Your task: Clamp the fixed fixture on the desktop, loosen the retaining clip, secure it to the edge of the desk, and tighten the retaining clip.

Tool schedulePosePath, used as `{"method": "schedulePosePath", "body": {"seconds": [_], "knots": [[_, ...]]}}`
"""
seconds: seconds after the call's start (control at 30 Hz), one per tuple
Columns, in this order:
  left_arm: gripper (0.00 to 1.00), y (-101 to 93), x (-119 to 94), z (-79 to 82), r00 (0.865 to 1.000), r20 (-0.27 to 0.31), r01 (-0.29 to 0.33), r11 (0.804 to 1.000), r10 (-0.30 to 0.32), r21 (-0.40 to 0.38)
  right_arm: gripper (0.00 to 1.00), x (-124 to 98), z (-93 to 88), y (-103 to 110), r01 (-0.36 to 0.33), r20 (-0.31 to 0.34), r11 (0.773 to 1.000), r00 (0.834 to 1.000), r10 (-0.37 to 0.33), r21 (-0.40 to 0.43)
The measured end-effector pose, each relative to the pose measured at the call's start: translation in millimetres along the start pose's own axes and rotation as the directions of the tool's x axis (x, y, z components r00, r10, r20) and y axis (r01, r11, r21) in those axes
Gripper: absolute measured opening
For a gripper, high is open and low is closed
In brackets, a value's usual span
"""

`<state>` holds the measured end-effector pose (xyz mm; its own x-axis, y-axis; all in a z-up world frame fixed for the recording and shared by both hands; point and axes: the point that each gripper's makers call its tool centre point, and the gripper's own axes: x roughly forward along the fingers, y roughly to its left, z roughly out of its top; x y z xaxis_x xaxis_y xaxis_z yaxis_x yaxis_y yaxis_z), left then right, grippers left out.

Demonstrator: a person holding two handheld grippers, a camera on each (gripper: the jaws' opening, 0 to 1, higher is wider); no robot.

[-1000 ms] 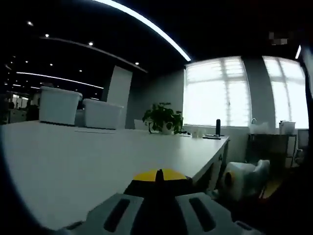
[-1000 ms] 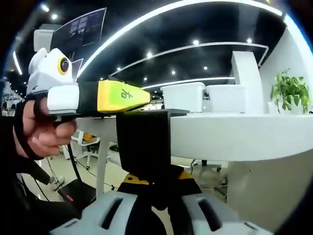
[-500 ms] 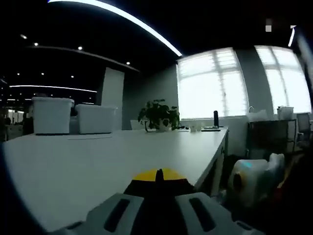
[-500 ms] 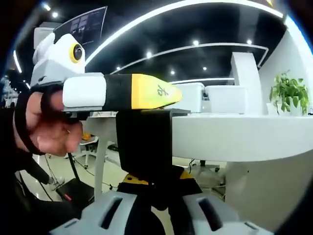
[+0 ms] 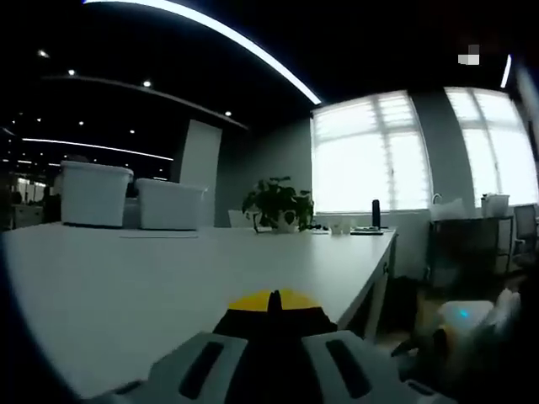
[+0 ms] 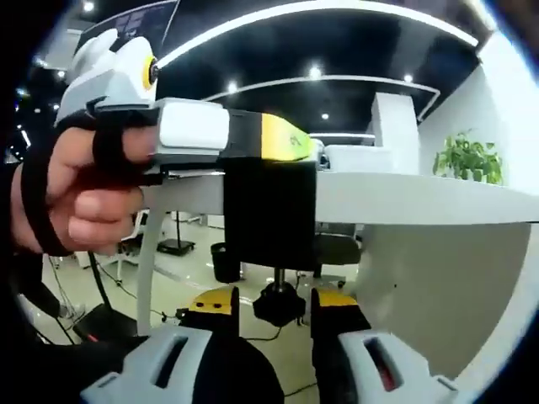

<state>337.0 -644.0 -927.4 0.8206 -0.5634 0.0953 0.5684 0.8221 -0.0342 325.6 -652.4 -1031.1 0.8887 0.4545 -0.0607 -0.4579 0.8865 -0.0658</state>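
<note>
A black clamp fixture hangs over the edge of the white desk, and its black screw knob points down under the desk. The jaws of my right gripper stand open on either side of the knob, with a gap on each side. A person's hand holds the left gripper flat on the desk top, directly above the fixture. In the left gripper view, my left gripper is shut, yellow tips together, looking across the desk top.
Two white bins and a potted plant stand at the far side of the desk, with bright windows behind them. A desk leg and open floor lie below the desk edge.
My right gripper's jaws, which were closed round the screw knob, have opened off it. The left gripper has slid further over the fixture's top.
</note>
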Motion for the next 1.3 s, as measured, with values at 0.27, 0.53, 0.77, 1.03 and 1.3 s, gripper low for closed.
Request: {"method": "schedulePosePath", "body": {"seconds": [0.27, 0.53, 0.77, 1.03, 1.3], "knots": [[0.01, 0.1, -2, 1.1, 1.0, -0.012, -0.026, 0.999, 0.026, 0.026, 0.32, 14, -13.7, 11, 0.012, -0.073, 1.0, 0.997, -0.014, -0.021], [0.01, 2.0, 0, 1.9, 0.999, -0.001, -0.033, 0.999, 0.033, 0.026, 0.26, 15, -15.6, 8, 0.026, -0.095, 0.999, 0.995, -0.028, -0.023], [0.01, 0.9, 3, 1.7, 1.0, -0.015, -0.022, 0.998, 0.023, 0.06, 0.26, 14, -14.5, 10, 0.017, -0.094, 0.999, 0.995, -0.02, -0.032], [0.01, -2.9, 8, 0.2, 1.0, -0.013, -0.023, 0.997, 0.024, 0.072, 0.26, 15, -14.6, 11, 0.0, -0.094, 0.999, 0.996, -0.003, -0.034], [0.01, -1.4, 9, -2.0, 1.0, -0.019, -0.024, 0.998, 0.025, 0.065, 0.24, 14, -14.7, 13, -0.062, -0.081, 0.998, 0.995, 0.059, -0.033]]}}
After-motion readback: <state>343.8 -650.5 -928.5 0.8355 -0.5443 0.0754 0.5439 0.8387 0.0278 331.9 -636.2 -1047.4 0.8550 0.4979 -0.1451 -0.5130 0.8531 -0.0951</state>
